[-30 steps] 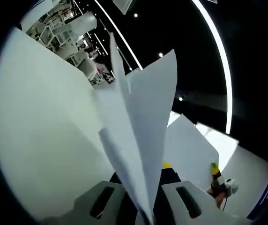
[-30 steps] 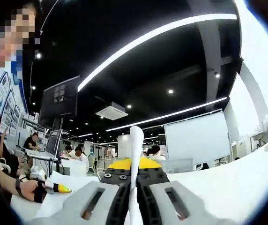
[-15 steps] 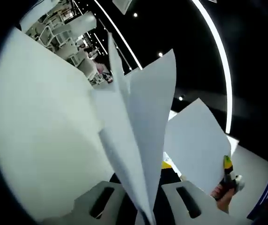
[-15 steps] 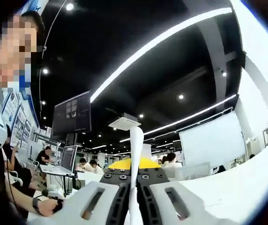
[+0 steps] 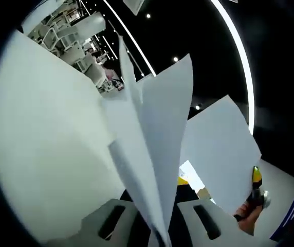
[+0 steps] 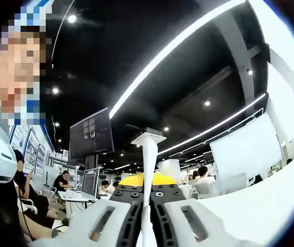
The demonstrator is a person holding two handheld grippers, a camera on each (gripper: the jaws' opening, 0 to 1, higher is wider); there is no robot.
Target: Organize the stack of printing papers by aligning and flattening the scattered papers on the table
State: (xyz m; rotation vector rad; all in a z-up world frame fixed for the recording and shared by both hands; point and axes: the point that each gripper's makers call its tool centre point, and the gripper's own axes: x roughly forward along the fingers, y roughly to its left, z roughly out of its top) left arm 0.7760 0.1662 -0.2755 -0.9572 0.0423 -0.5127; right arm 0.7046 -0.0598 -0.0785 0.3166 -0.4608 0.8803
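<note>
**A:** Start at the left tool (image 5: 160, 226). What is it doing?

**B:** Its jaws are closed on the papers (image 5: 152, 149), which rise between them and fan apart toward the ceiling. The sheets splay at the free end (no two edges line up there), so my guess is they are pinched low to let the loose ends hang free for squaring.

**A:** And the right tool (image 6: 146, 224)?

**B:** Clamped too, on a thin white edge of paper (image 6: 148, 170) standing straight up from between its jaws, seen edge-on. In the left gripper view that same tool appears at the lower right, by a hand (image 5: 245, 222), with a sheet (image 5: 219, 159) held up beside the fanned ones.

**A:** So the paper is off the counter?

**B:** Yes, lifted in the air; the pale counter (image 5: 49, 154) lies well behind it. Holding from two sides probably allows the bundle to be tapped down and evened.

**A:** Anything beyond?

**B:** Long ceiling lights (image 6: 188, 46), a dark screen (image 6: 89, 135), and people seated at desks (image 6: 65, 188) far behind.
</note>
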